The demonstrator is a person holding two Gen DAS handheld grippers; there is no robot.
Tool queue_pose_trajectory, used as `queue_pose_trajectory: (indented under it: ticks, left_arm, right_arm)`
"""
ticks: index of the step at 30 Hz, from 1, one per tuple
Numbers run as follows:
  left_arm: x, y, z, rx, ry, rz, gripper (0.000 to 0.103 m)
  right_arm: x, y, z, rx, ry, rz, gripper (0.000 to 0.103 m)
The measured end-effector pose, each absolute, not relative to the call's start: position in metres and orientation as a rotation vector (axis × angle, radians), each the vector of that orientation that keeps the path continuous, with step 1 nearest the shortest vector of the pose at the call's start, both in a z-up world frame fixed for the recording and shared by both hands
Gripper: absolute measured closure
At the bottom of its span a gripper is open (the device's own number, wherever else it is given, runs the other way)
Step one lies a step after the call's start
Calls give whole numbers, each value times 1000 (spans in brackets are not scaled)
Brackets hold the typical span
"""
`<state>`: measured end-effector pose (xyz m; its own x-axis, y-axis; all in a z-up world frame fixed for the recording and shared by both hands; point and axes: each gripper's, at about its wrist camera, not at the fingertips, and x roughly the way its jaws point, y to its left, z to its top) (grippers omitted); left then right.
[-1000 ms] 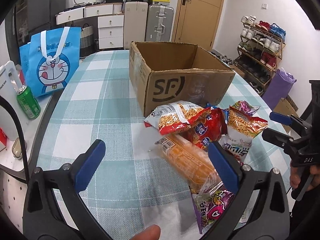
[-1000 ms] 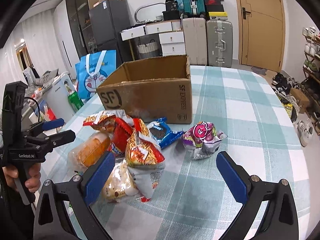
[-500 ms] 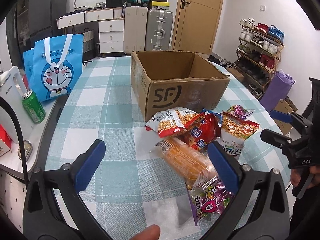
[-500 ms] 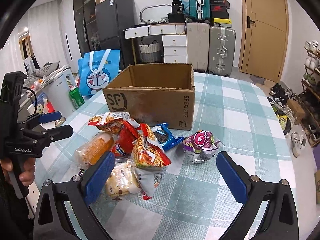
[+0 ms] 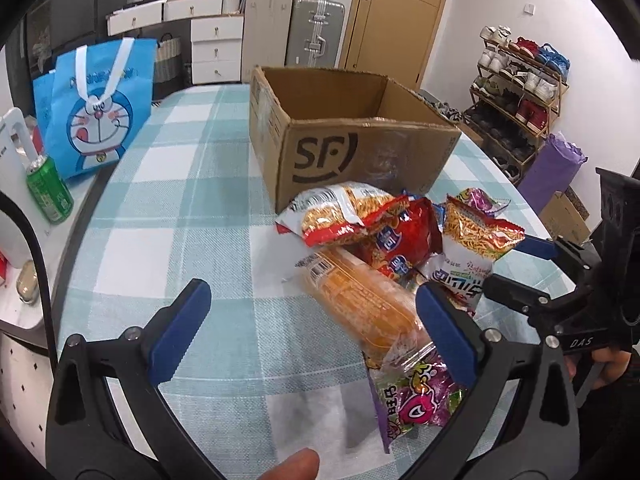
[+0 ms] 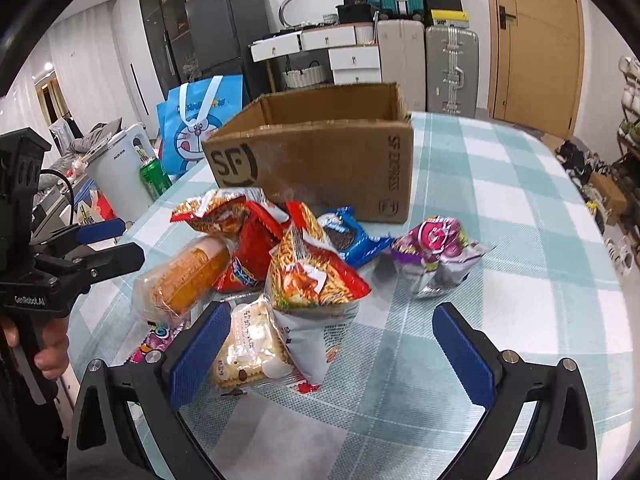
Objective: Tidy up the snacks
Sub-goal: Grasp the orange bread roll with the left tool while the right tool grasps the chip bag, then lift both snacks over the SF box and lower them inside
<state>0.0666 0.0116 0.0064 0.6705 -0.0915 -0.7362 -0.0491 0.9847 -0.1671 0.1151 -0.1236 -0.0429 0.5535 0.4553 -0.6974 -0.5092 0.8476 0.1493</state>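
Observation:
An open cardboard box (image 5: 360, 148) (image 6: 320, 160) stands on the checked table. In front of it lies a heap of snack packs: an orange bread loaf in clear wrap (image 5: 360, 300) (image 6: 188, 276), a red pack (image 5: 400, 244) (image 6: 248, 252), two noodle-snack bags (image 5: 344, 216) (image 6: 312, 280), a blue pack (image 6: 352, 238), a biscuit pack (image 6: 252, 344) and purple packs (image 5: 416, 404) (image 6: 436, 256). My left gripper (image 5: 308, 328) is open, left of the loaf. My right gripper (image 6: 332, 352) is open over the biscuit pack and noodle bag. Neither holds anything.
A blue cartoon tote bag (image 5: 100, 112) and a green can (image 5: 50, 190) stand off the table's left side, beside a white appliance (image 6: 116, 164). Suitcases (image 6: 452, 68) and drawers line the back wall; a shoe rack (image 5: 516, 92) is at the right. A fingertip (image 5: 296, 464) shows below.
Both grippers have drawn back a little from the box and tilted; the snack heap now sits closer between the fingers of each. No pack has moved.

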Motion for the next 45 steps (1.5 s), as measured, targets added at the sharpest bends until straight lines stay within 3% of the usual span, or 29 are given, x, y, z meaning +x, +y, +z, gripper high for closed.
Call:
queue_pose_trajectory:
  ticks: [6,11,16,21,23,34,37,39,45]
  left_arm:
    - [75,-1,-2,-196,849,-55,1]
    - [85,-8,-9,-192,869,-61,1]
    - [93,-7,-17,-224,896,-69,1]
    - [97,-5,-23,-264,915,-78,1]
    - [99,-3,-25,-280,921,-76,1]
    - [104,5,-33,-343,935,-75,1]
    - [105,12,-38,-411,949,-108,14]
    - [108,15,-42,-442,969,-141,32]
    - [114,19,-49,-449,986,-134,65]
  right_arm:
    - [126,-116,-57,-48,833,598,2]
    - [133,-109,-64,-45,855,612,29]
    - [130,-103,-65,-63,850,640,46]
    - [128,-101,-65,-77,835,638,51]
    - [125,-101,-64,-77,828,641,58]
    - [116,-102,-59,-100,778,631,62]
    - [114,-104,-58,-102,772,632,62]
    - [113,-104,-58,-104,769,635,63]
    - [113,-106,-58,-103,766,637,63]
